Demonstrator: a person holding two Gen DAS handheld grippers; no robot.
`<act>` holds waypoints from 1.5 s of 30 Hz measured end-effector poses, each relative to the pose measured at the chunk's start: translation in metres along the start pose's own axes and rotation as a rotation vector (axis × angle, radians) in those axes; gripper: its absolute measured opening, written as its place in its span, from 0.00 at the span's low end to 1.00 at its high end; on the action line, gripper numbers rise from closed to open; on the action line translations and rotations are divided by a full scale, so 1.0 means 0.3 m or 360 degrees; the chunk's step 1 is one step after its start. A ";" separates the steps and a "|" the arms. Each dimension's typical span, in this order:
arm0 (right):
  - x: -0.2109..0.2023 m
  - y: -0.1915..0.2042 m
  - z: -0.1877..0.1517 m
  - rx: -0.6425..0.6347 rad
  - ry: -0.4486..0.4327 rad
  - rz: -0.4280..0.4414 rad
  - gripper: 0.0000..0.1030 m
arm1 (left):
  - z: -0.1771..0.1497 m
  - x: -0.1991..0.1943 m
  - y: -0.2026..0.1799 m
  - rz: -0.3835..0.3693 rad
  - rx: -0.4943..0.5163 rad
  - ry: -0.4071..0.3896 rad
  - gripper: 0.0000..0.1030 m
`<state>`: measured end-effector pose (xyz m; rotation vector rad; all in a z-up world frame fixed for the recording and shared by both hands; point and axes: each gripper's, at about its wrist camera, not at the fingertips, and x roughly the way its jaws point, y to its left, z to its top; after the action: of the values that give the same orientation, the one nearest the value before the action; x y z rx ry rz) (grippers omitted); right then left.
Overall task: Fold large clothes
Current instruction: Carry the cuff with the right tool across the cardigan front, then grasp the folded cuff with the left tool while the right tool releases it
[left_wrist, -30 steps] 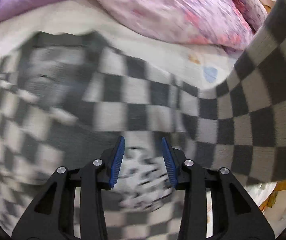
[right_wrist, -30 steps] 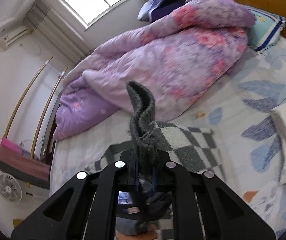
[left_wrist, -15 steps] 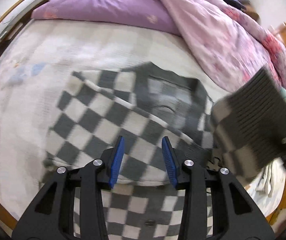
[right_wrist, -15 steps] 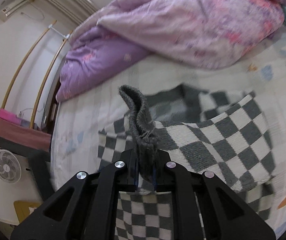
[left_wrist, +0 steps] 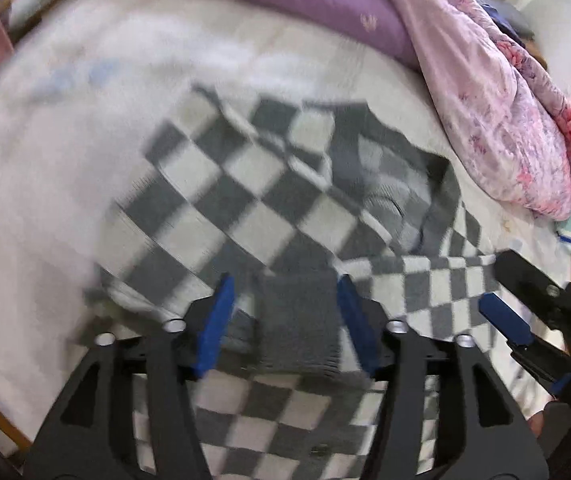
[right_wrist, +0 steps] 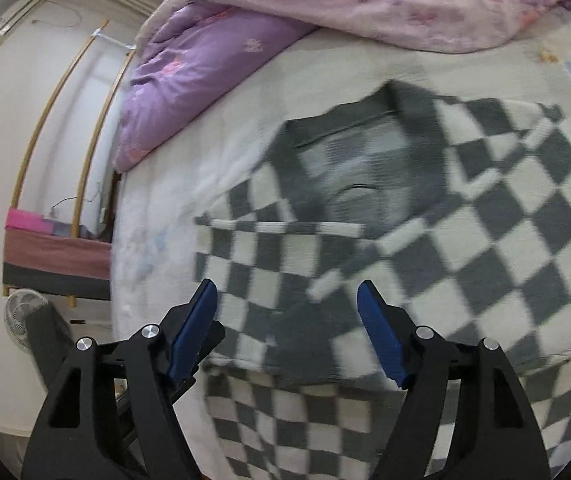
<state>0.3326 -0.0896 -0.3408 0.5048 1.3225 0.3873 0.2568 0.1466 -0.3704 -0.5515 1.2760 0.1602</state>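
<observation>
White bedding covers the bed (left_wrist: 65,184), and a purple quilt (right_wrist: 201,64) is bunched along its far side with a paler pink flowered part (left_wrist: 497,120) draped over it. At the room's edge stand a fan (right_wrist: 25,312) and a low bench with a pink cloth (right_wrist: 45,240), beside pale walls.

On the bed lies the sweater (right_wrist: 465,248), a knit garment in grey and cream checks with a plain grey collar band at its far end. Both sleeves are folded in across the body (the pictures are blurred, so finer folds cannot be made out).

The left gripper (left_wrist: 285,320) points down at the near part of the sweater. Its jaws have just been opening and stand wide, and a grey ribbed cuff (left_wrist: 297,320) lies loose between them, with a gap on each side.

The right gripper (right_wrist: 287,320) hovers over the sweater's near edge. Its jaws too have just been opening; they stand apart with cloth below them and nothing pinched. In the left view it shows at the right edge.
</observation>
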 end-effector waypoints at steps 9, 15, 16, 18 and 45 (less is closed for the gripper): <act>-0.213 -0.437 -0.032 0.0183 -0.0071 -0.0409 0.69 | -0.091 0.308 0.064 -0.0160 -0.0362 0.0108 0.68; -0.300 -0.673 -0.090 0.0361 -0.0068 -0.0555 0.69 | -0.048 0.237 0.118 -0.0290 -0.0423 0.0111 0.12; -0.307 -0.693 -0.097 0.0374 -0.0068 -0.0568 0.69 | -0.035 0.217 0.098 -0.0263 -0.0359 0.0099 0.12; -0.314 -0.709 -0.093 0.0401 -0.0058 -0.0566 0.69 | -0.009 0.167 0.048 -0.0196 -0.0207 0.0040 0.12; -0.108 -0.794 -0.043 0.0330 0.0294 -0.0863 0.01 | -0.012 0.216 0.099 0.0094 -0.0182 0.0151 0.26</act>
<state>0.3095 -0.3034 -0.4490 0.2659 1.6245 -0.1578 0.2609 0.1583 -0.4407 -0.6254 1.3822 0.2599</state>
